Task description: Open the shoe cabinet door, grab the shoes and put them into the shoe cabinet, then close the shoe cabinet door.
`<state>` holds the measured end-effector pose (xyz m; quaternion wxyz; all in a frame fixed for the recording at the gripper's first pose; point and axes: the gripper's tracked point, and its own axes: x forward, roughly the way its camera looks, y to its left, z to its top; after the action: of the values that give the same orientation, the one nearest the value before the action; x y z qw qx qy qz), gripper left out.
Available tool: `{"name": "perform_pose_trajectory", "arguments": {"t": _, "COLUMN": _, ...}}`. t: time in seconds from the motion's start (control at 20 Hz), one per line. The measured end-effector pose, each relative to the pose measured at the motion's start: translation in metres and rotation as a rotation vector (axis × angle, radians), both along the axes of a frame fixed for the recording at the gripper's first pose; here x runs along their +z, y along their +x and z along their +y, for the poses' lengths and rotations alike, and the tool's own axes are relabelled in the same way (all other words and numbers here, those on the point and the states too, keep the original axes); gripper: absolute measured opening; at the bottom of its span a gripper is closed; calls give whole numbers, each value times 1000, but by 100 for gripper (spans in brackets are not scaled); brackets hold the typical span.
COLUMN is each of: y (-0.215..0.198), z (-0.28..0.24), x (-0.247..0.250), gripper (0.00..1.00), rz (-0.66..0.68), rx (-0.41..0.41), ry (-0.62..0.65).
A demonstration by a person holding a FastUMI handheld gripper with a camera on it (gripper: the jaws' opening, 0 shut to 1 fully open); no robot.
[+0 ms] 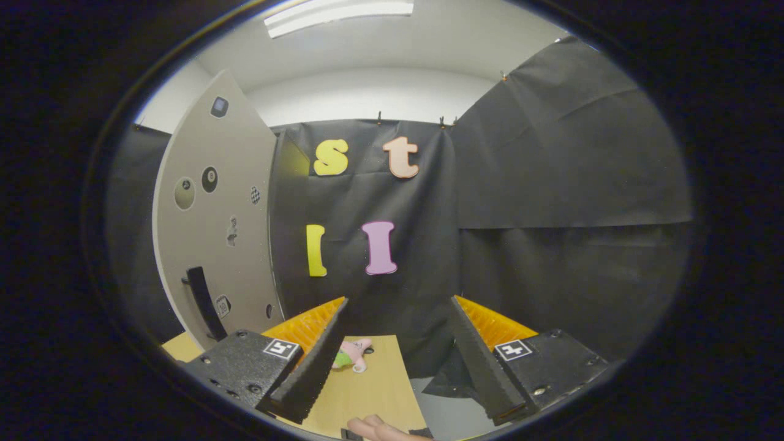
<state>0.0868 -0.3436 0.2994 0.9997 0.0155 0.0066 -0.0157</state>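
Claw (pixel 398 355): wide open, empty, mid-lower frame. Cabinet door (pixel 214 220), handle (pixel 205 303) at left. Risk: fingers approaching off-line may slip off the handle.

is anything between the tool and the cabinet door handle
Nothing visible blocks it. The tool is open and holds nothing; the black handle on the grey cabinet door sits ahead and left of the fingers. A small pink toy lies on the table, off that path.

wooden table (pixel 373 392); pink plush toy (pixel 353 354) on it.
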Motion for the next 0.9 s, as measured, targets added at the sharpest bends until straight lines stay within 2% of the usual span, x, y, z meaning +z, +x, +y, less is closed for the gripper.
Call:
{"name": "perform_pose_trajectory", "arguments": {"t": 0.3, "y": 30, "z": 54, "x": -16, "gripper": 100, "rz": 20, "rx": 117, "ry": 18}}
{"name": "perform_pose_trajectory", "arguments": {"t": 0.45, "y": 39, "z": 86, "x": -29, "gripper": 100, "rz": 36, "rx": 175, "ry": -29}}
{"name": "perform_pose_trajectory", "arguments": {"t": 0.6, "y": 45, "z": 131, "x": -31, "gripper": 100, "rz": 24, "rx": 269, "ry": -54}}
{"name": "perform_pose_trajectory", "arguments": {"t": 0.7, "y": 47, "z": 148, "x": -38, "gripper": 100, "rz": 40, "rx": 283, "ry": -80}}
{"name": "perform_pose_trajectory", "arguments": {"t": 0.8, "y": 45, "z": 184, "x": -43, "gripper": 100, "rz": 55, "rx": 338, "ry": -102}}
{"name": "perform_pose_trajectory", "arguments": {"t": 0.85, "y": 40, "z": 187, "x": -41, "gripper": 100, "rz": 30, "rx": 333, "ry": -113}}
{"name": "perform_pose_trajectory", "arguments": {"t": 0.9, "y": 37, "z": 194, "x": -33, "gripper": 91, "rz": 11, "rx": 331, "ry": -123}}
